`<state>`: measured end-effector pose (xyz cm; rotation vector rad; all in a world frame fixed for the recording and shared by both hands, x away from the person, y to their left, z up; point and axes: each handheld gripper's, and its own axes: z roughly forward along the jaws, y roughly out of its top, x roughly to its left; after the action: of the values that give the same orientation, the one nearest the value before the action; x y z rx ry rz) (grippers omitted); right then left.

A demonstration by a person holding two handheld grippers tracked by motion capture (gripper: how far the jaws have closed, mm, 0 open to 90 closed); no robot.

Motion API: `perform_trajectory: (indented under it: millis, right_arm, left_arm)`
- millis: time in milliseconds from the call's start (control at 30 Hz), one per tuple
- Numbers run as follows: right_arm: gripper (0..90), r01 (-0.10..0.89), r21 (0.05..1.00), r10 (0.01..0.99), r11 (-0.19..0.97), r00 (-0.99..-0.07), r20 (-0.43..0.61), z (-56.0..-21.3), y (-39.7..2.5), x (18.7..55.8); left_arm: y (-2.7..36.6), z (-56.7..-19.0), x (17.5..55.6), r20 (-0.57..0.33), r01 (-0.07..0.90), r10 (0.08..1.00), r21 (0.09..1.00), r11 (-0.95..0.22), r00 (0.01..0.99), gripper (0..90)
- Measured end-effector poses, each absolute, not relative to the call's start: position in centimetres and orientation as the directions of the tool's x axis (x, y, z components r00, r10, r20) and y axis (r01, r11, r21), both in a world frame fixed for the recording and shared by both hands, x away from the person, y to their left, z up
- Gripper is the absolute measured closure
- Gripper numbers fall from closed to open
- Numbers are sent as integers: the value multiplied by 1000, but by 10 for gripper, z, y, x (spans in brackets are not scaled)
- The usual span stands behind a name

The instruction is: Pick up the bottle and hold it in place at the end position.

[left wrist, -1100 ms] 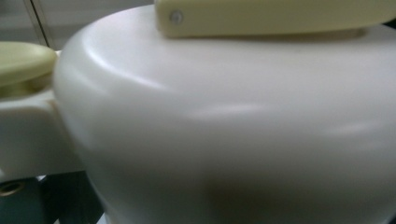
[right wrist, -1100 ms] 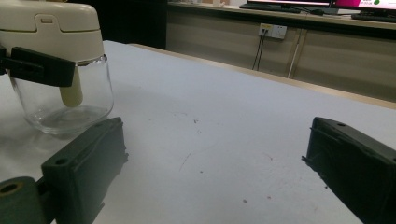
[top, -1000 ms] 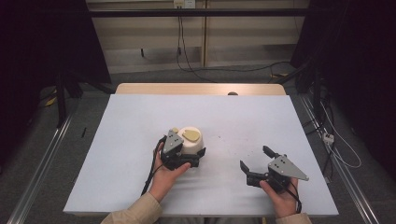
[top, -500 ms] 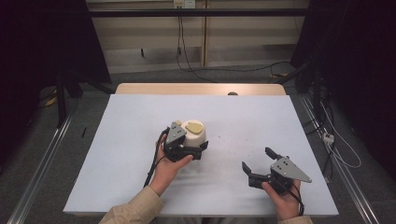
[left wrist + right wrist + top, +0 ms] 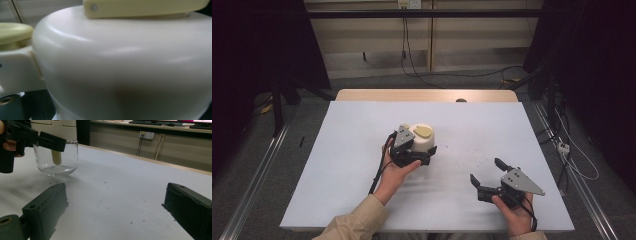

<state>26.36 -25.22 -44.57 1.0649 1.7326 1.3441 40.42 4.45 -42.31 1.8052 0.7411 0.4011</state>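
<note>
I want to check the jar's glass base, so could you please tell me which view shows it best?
The right gripper view: the clear glass base stands in side profile. The high view shows its cream lid; the left gripper view shows that lid blurred, close up.

A white table (image 5: 362, 150) with a wooden strip (image 5: 427, 95) along its 12 o'clock edge carries scattered dark specks (image 5: 469, 160) toward 3 o'clock, while black cables (image 5: 412, 65) trail over the grey floor beyond, below a wall socket (image 5: 408, 4) at 12 o'clock.
</note>
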Motion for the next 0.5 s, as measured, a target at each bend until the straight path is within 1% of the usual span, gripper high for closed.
perform_trajectory:
  millis: [333, 500]
  right_arm:
    - [36, 194, 973, 903, 124, -428, -30, -446, -252, 264]
    - [37, 194, 973, 902, 122, -431, -27, -446, -252, 263]
  left_arm:
    - [36, -424, 412, -91, 294, 649, 932, -212, 755, 51]
    - [36, -427, 415, -80, 295, 653, 928, -226, 753, 51]
